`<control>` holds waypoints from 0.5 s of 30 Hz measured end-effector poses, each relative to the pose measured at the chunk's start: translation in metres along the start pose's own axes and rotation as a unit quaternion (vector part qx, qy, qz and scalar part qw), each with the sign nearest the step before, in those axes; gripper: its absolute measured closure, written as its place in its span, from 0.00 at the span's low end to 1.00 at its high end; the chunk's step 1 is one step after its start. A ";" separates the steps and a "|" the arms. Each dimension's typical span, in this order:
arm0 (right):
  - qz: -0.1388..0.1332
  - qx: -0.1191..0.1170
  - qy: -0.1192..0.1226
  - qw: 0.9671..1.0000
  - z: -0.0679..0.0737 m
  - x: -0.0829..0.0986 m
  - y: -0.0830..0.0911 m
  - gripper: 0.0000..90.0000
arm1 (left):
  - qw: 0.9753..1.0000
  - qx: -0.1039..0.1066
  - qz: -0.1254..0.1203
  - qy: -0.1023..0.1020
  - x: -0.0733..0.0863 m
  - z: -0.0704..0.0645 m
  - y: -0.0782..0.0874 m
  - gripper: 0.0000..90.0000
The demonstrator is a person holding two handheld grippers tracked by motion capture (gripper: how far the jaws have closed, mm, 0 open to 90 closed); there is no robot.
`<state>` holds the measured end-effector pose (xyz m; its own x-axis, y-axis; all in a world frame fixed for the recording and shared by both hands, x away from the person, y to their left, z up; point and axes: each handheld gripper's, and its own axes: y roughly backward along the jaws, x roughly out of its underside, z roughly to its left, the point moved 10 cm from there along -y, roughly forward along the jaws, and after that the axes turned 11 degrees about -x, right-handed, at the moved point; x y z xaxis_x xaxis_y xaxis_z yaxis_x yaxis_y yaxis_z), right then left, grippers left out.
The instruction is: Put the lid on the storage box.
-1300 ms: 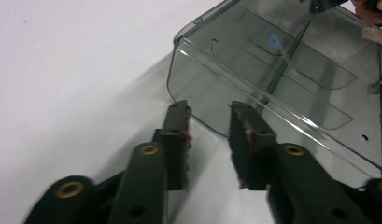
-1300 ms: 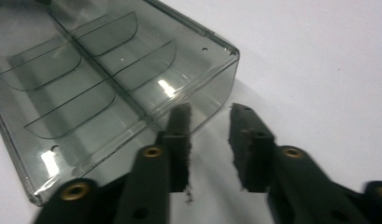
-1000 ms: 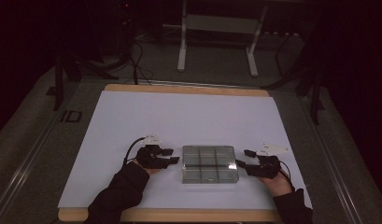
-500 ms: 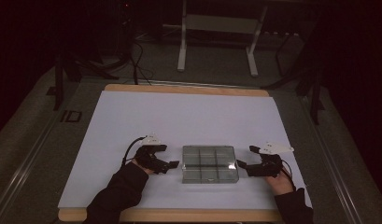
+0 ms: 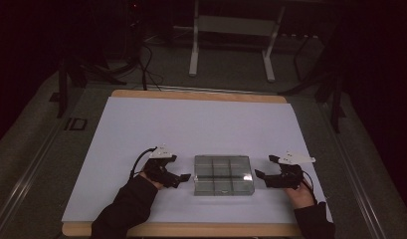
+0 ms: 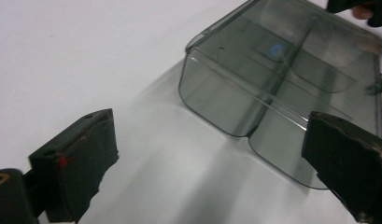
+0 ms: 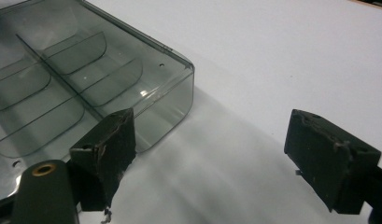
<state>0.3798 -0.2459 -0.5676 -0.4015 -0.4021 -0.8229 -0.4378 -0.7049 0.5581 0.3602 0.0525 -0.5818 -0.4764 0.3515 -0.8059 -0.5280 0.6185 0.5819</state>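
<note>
A clear grey plastic box (image 5: pixel 223 174) with inner dividers lies flat near the front middle of the white table cover (image 5: pixel 201 124). My left gripper (image 5: pixel 180 168) stands open just left of the box, with a small gap between them. My right gripper (image 5: pixel 265 167) stands open just right of it, also apart. In the left gripper view the box (image 6: pixel 282 84) lies ahead and to the right of my open left gripper (image 6: pixel 212 163), which holds nothing. In the right gripper view a box corner (image 7: pixel 179 79) sits ahead and left of my open right gripper (image 7: pixel 216 149).
A wooden table edge (image 5: pixel 191 229) runs along the front, below the person's dark sleeves (image 5: pixel 124 211). A white metal stand (image 5: pixel 231 45) and cables (image 5: pixel 141 64) lie on the floor beyond the table. The far half of the white cover is bare.
The right gripper has drawn slightly to the right, away from the box's side. The left gripper has shifted only a little. The box has stayed in place.
</note>
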 end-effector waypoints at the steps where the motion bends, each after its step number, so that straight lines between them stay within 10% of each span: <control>1: 0.001 0.010 0.006 1.000 -0.002 0.001 0.001 0.17 | 1.000 0.001 0.002 -0.001 0.001 0.000 0.001 0.06; 15: 0.011 0.017 -0.006 1.000 -0.006 0.021 0.014 0.17 | 1.000 -0.020 0.016 0.001 0.014 0.008 0.016 0.06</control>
<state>0.3704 -0.2679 -0.5783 -0.4215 -0.4094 -0.8092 -0.4558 -0.6757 0.5793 0.3505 0.0729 -0.5843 -0.4946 0.3703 -0.7863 -0.5395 0.5784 0.6118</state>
